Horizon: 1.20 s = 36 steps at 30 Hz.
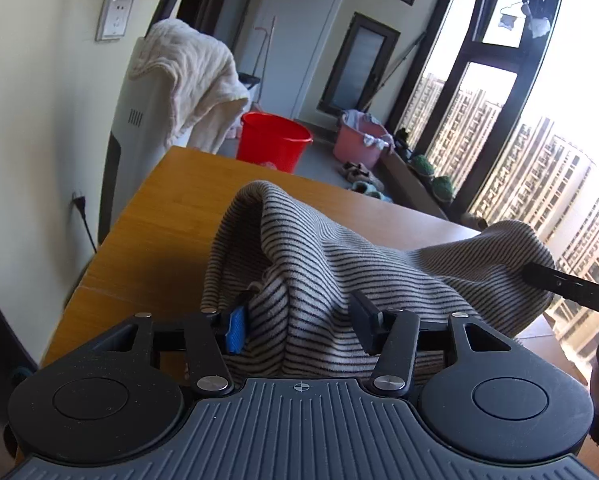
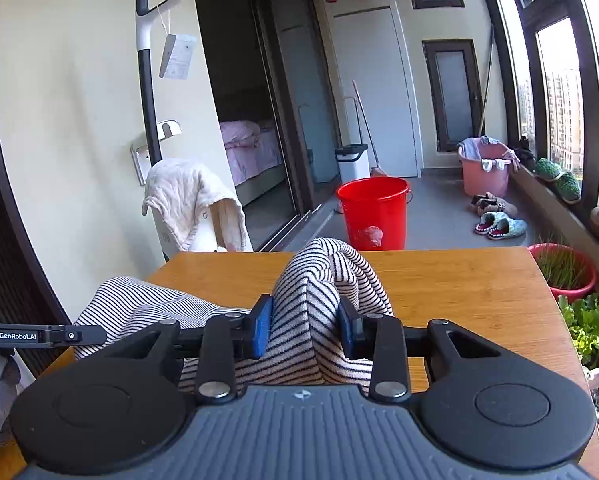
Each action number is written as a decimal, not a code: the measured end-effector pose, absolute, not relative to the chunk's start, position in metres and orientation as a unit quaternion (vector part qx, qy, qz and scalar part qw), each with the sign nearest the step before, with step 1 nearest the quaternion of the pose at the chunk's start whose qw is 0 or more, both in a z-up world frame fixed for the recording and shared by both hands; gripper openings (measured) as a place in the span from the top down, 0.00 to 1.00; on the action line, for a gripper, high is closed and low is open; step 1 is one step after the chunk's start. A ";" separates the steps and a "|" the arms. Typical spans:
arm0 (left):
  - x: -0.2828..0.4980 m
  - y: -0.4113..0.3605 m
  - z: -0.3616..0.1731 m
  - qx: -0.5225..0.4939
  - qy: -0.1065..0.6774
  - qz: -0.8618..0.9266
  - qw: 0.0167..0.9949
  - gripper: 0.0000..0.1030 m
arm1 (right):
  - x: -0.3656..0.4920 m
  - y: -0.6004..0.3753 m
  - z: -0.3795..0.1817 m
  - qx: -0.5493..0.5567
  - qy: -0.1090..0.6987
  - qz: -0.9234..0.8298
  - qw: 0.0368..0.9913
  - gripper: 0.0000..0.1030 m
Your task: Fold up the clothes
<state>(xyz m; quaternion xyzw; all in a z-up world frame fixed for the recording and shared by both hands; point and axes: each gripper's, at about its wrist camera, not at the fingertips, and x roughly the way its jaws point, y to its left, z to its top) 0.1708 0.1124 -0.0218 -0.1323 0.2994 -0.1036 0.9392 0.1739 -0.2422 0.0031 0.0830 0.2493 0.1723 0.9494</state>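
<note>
A beige garment with thin black stripes (image 1: 339, 264) is held up over a wooden table (image 1: 159, 232). My left gripper (image 1: 299, 320) has a bunched fold of it between its blue-padded fingers. My right gripper (image 2: 305, 326) is shut on another bunch of the same striped garment (image 2: 319, 280) above the table (image 2: 459, 292). The cloth hangs stretched between the two. The right gripper's finger shows at the right edge of the left wrist view (image 1: 571, 284), and the left gripper's finger at the left edge of the right wrist view (image 2: 39, 336).
Beyond the table's far edge stand a red bucket (image 2: 373, 212), a pink basket (image 2: 485, 168), slippers (image 2: 499, 226) and an appliance draped with a cream towel (image 2: 191, 200). Potted plants (image 2: 567, 268) and windows line the right side.
</note>
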 end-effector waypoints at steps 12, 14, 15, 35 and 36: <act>0.150 0.093 -0.001 -0.070 0.265 -0.100 0.956 0.44 | 0.155 -0.258 -0.033 0.098 0.273 0.148 0.945 0.55; 0.145 0.088 0.011 -0.060 0.243 -0.106 0.962 0.40 | 0.154 -0.253 -0.030 0.083 0.268 0.149 0.948 0.55; 0.143 0.084 0.017 -0.055 0.232 -0.112 0.965 0.39 | 0.153 -0.250 -0.028 0.073 0.265 0.150 0.950 0.55; 0.192 0.052 -0.032 -0.038 0.285 -0.169 0.943 0.27 | 0.174 -0.228 -0.010 0.152 0.240 0.153 0.946 0.56; 0.191 0.055 -0.032 -0.044 0.285 -0.172 0.942 0.27 | 0.181 -0.227 -0.022 0.150 0.262 0.133 0.944 0.58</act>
